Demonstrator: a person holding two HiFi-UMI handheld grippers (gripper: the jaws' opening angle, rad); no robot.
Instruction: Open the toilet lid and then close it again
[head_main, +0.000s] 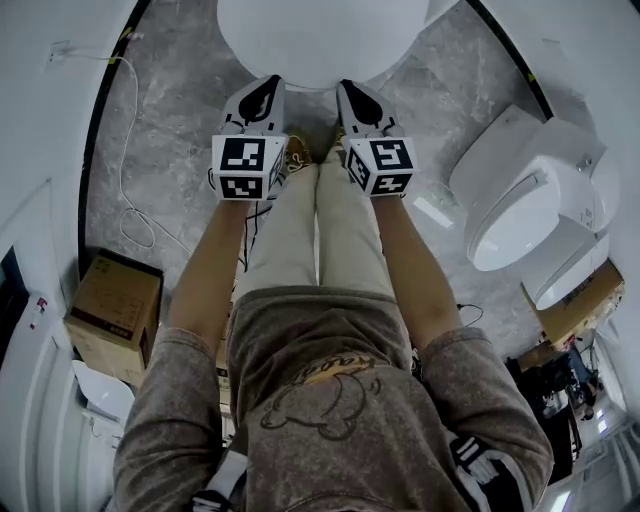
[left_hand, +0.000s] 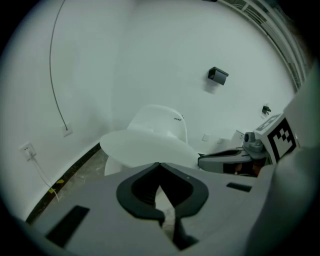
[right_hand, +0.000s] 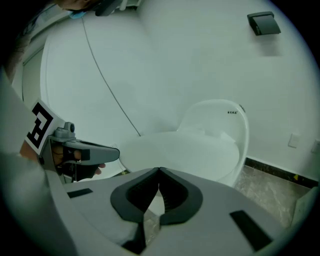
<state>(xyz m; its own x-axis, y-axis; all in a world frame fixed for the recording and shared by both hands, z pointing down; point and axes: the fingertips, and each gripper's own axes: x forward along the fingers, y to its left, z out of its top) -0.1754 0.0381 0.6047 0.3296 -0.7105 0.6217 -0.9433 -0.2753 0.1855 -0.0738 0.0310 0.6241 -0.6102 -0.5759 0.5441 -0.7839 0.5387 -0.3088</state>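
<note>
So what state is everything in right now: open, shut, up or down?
Toilet lid: down, closed.
Left claw: shut, holding nothing.
Right claw: shut, holding nothing.
Spare toilet: lid up.
Cardboard box: closed.

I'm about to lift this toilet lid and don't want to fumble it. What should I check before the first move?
1. Toilet lid down, ready to lift: ok.
2. Left gripper empty: ok, jaws together, nothing between them.
3. Right gripper empty: ok, same.
4. Jaws open to take the lid's edge: not ok, both are shut.
5. Grippers on the lid: not ok, neither touches it.
6. Gap under the lid's front edge for a jaw: cannot tell.
</note>
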